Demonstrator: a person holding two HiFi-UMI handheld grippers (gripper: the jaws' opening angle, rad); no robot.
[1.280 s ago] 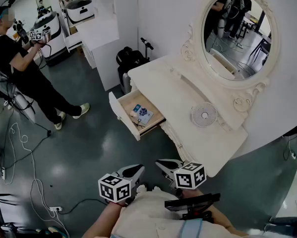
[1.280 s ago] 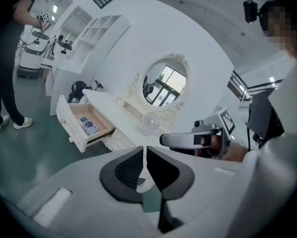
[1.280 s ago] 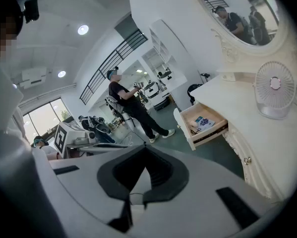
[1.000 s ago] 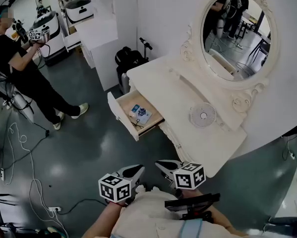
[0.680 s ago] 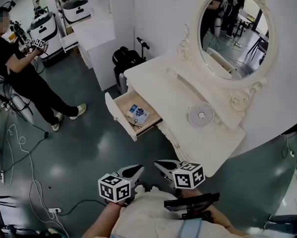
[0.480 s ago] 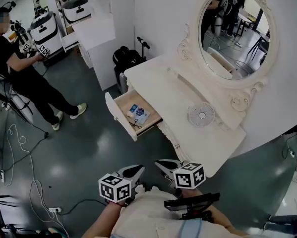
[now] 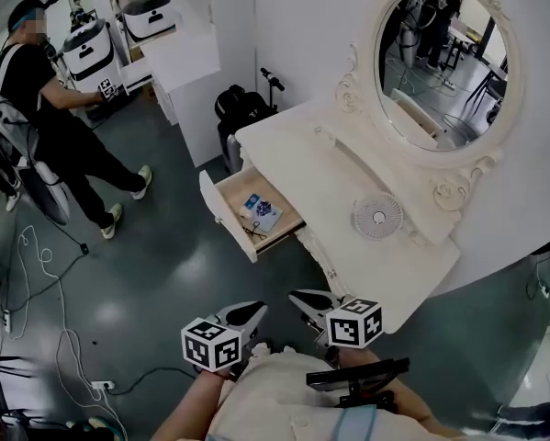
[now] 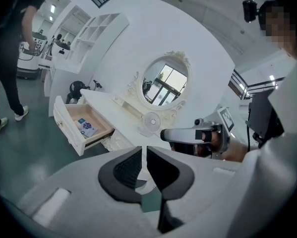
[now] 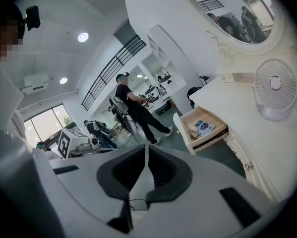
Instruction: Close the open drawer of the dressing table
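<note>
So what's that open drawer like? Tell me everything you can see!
The drawer is pulled well out of the front of the white dressing table. Its front panel is white like the table, and its inside looks like pale wood. A blue-and-white packet and a small dark thing, too small to name, lie on its bottom. Nothing else touches it.

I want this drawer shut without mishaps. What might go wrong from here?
1. The drawer hangs wide open with a booklet lying loose inside; a hard shove may fling it back or jam it.
2. The small fan stands on the tabletop; a slam could topple it.
3. Cables trail on the floor nearby, a possible trip hazard.
</note>
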